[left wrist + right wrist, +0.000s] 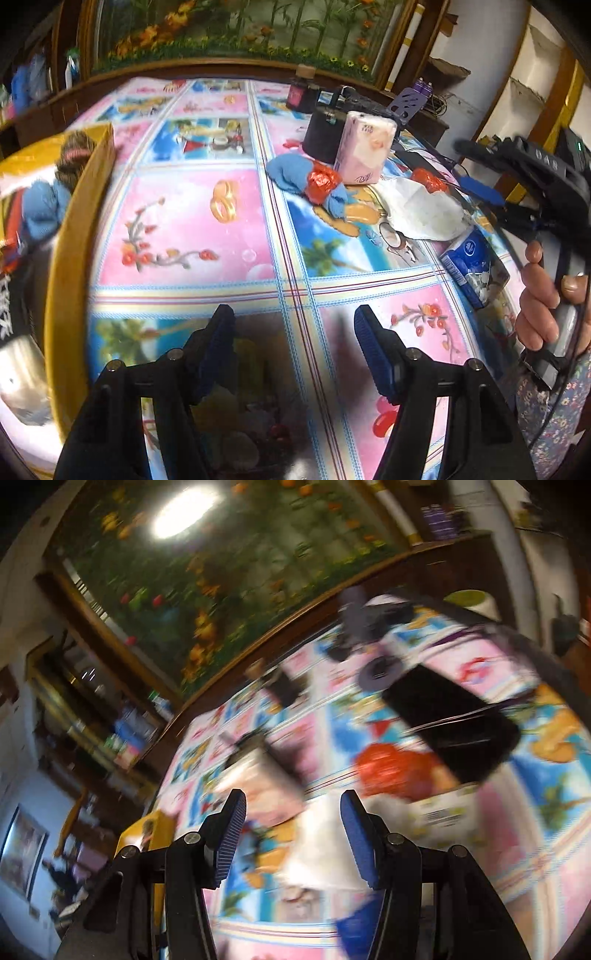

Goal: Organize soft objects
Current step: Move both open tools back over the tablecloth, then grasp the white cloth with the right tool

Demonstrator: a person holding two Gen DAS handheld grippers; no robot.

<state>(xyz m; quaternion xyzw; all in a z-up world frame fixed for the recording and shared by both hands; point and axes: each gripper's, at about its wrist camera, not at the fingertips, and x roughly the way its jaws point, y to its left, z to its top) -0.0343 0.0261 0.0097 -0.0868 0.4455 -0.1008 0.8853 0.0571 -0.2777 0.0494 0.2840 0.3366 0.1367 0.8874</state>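
Pink-and-blue pictured tablecloth [192, 221], yellow box [74, 229], pink tissue pack [364, 151].

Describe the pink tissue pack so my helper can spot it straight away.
On the patterned tablecloth, look toward the far right to the black cylinder. The pink tissue pack stands upright against it, behind a blue cloth. It is the only pale pink, boxy packet there.
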